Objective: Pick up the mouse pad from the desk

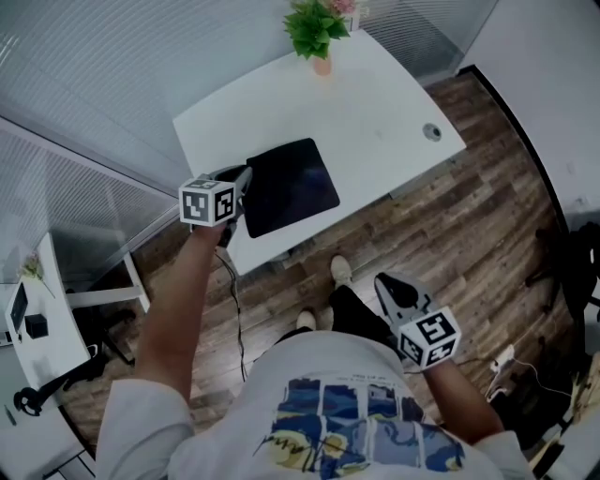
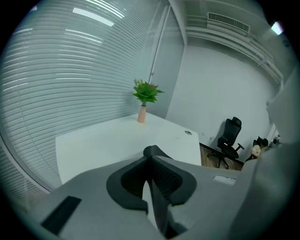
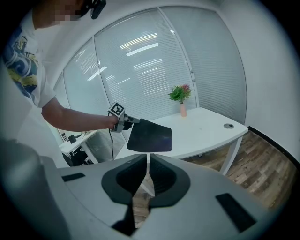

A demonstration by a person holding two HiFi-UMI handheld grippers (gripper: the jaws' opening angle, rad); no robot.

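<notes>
The black mouse pad (image 1: 291, 187) hangs tilted above the white desk (image 1: 375, 103), gripped at its left edge. My left gripper (image 1: 246, 178) is shut on that edge; in the right gripper view the mouse pad (image 3: 151, 137) sticks out flat from the left gripper (image 3: 129, 121), clear of the desk top (image 3: 206, 124). In the left gripper view a thin dark sheet runs edge-on between the pressed jaws of the left gripper (image 2: 151, 187). My right gripper (image 1: 384, 281) is low at the right over the wooden floor, shut and holding nothing (image 3: 147, 161).
A potted plant (image 1: 316, 28) stands at the desk's far edge, and a round cable grommet (image 1: 431, 131) sits near its right end. A black office chair (image 2: 231, 138) is beyond the desk. A small side table (image 1: 28, 319) is at the left; a power strip (image 1: 502, 356) lies on the floor.
</notes>
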